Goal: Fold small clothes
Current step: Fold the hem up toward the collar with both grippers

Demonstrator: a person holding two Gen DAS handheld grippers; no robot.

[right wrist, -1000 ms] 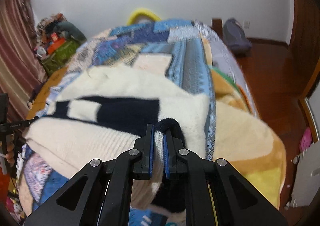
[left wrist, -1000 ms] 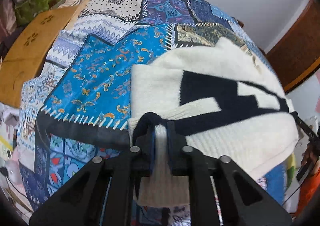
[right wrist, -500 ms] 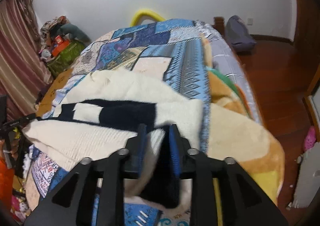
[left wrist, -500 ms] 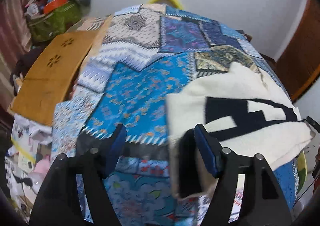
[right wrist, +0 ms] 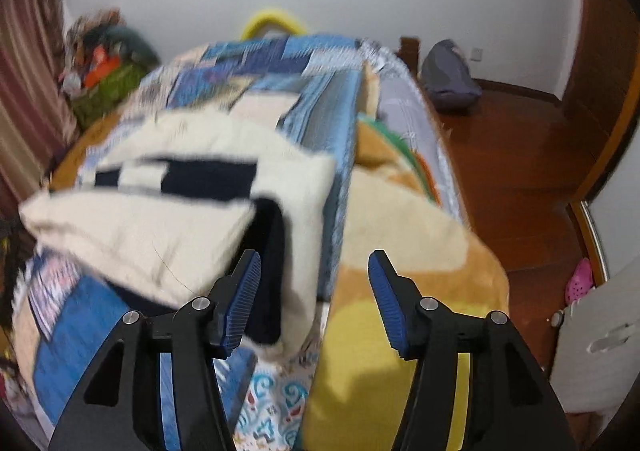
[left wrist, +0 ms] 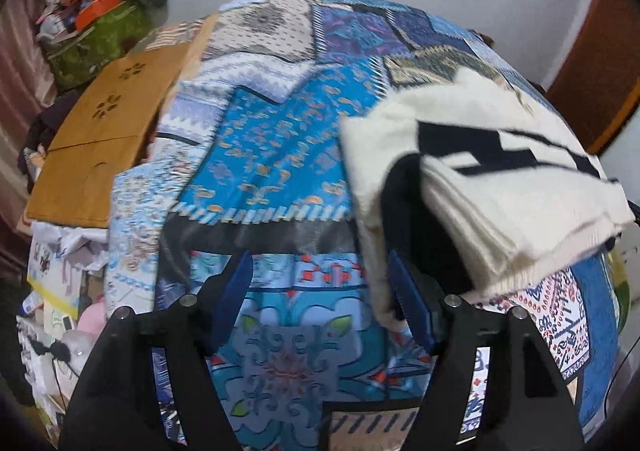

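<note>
Released since a second ago: both corners once pinched now hang free. Nearest, left hand-held gripper [left wrist: 320, 299] spread wide, blue pads empty, its right pad just beside the drooping edge of the cream knitted sweater with a navy block pattern [left wrist: 480, 187]. Right hand-held gripper [right wrist: 314, 297] likewise spread, holding nothing, with the sweater's [right wrist: 168, 211] near fold sagging between its pads. Beyond, folded in layers near the foot edge of the blue patchwork quilt [left wrist: 272, 147] covering the bed. Probably one fold finished; next, likely a regrasp for a further fold or smoothing.
</note>
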